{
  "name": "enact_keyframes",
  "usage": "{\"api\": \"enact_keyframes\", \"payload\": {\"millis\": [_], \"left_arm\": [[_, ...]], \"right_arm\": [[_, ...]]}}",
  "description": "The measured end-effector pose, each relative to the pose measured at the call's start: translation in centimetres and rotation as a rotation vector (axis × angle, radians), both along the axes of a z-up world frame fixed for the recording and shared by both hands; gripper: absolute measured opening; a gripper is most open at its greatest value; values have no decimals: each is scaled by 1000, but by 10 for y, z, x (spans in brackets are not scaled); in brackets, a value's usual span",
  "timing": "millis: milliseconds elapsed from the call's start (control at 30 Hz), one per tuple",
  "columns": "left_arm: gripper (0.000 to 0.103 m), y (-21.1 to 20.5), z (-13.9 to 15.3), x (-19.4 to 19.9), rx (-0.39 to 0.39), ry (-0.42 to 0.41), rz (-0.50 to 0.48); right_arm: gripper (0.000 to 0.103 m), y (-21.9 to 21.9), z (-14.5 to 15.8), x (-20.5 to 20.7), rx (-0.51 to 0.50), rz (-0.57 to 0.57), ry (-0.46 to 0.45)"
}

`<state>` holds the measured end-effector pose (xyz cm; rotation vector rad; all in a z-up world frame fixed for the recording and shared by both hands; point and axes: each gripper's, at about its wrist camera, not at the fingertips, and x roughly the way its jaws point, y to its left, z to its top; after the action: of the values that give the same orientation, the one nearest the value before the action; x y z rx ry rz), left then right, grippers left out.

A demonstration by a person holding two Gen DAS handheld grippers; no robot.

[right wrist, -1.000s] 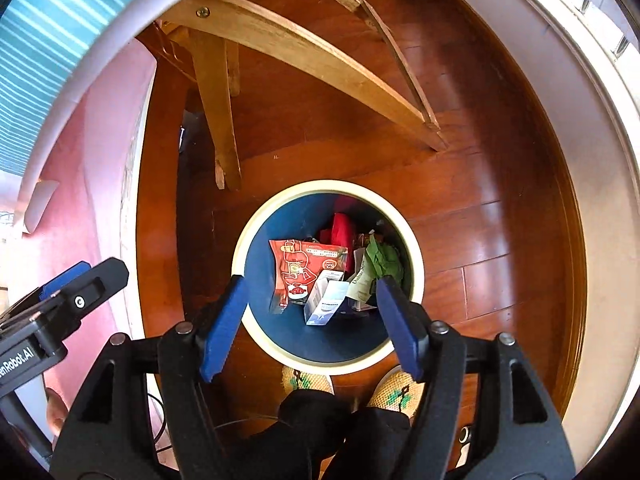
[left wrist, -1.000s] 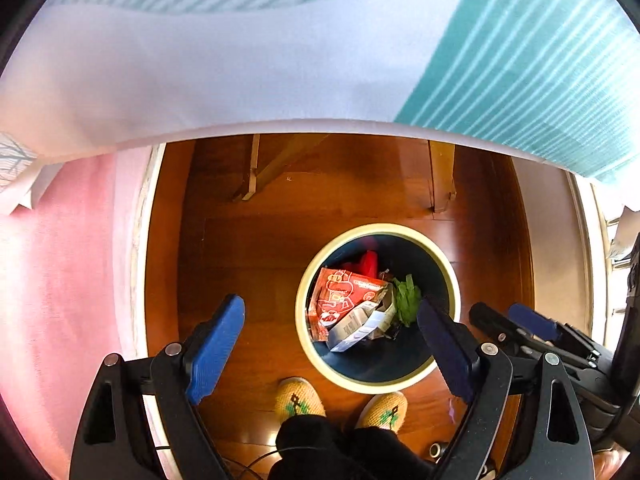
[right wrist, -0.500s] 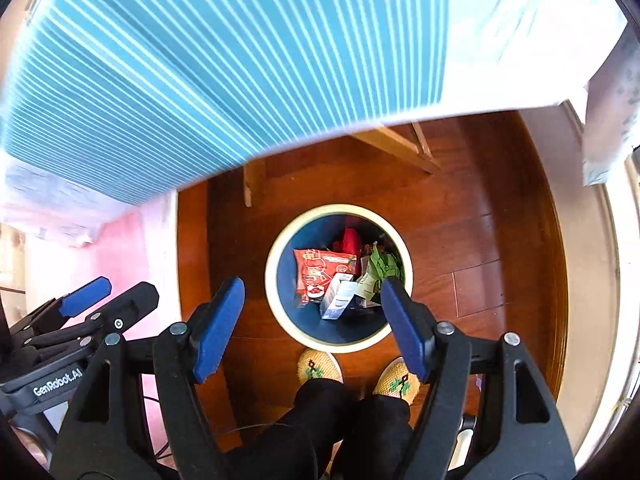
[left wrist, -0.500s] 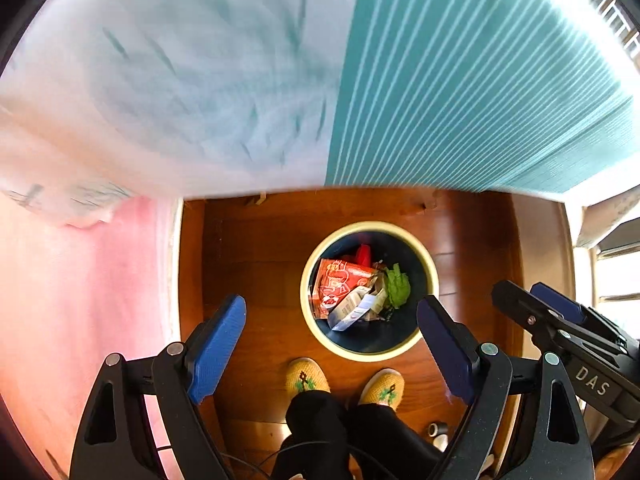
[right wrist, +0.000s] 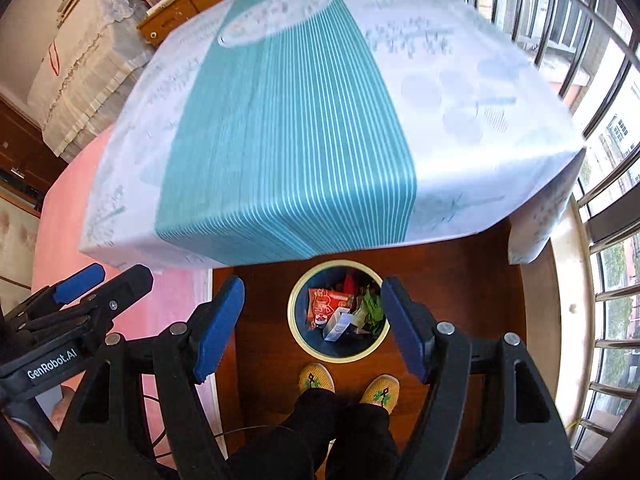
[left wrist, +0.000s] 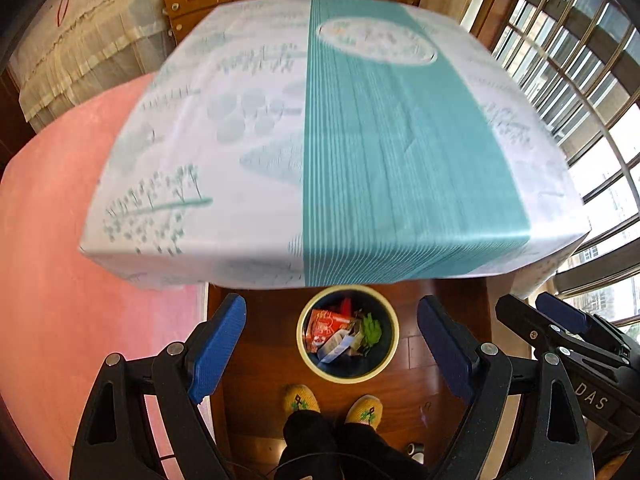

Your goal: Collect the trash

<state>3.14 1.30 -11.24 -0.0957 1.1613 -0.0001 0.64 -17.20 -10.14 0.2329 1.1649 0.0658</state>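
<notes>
A second ago you were low beside the trash bin [left wrist: 347, 334], with the table's underside and wooden legs filling the view; now both grippers have risen well above the tabletop, and the bin looks small on the wooden floor [left wrist: 264, 364] below. Your left gripper [left wrist: 332, 354] hangs with its jaws spread wide and nothing between them. Your right gripper [right wrist: 310, 322] is likewise released, its jaws having just opened a little further, empty. The trash sits inside the bin: a red snack wrapper [right wrist: 326, 304], a white and blue carton [right wrist: 338, 326] and a green crumpled piece [right wrist: 372, 306]. Your yellow slippers [right wrist: 316, 376] stand just beside the bin's near rim. The teal-and-white tablecloth [left wrist: 328, 140] spreads ahead, its near edge overhanging close to the bin's far rim. A pink sheet [left wrist: 52, 240] lies on the left, barred windows [right wrist: 600, 80] on the right.
</notes>
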Motion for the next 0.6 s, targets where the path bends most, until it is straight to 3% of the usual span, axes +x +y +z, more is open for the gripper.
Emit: {"api": "enact_keyframes", "payload": {"millis": [200, 333, 600], "left_arm": [[89, -7, 59, 1, 18, -70, 3], [89, -11, 89, -3, 29, -116, 21], [89, -20, 111, -16, 36, -156, 44]], "right_arm": [[69, -3, 70, 5, -34, 27, -75], [69, -3, 100, 3, -42, 39, -125], [68, -2, 126, -8, -62, 60, -190]]}}
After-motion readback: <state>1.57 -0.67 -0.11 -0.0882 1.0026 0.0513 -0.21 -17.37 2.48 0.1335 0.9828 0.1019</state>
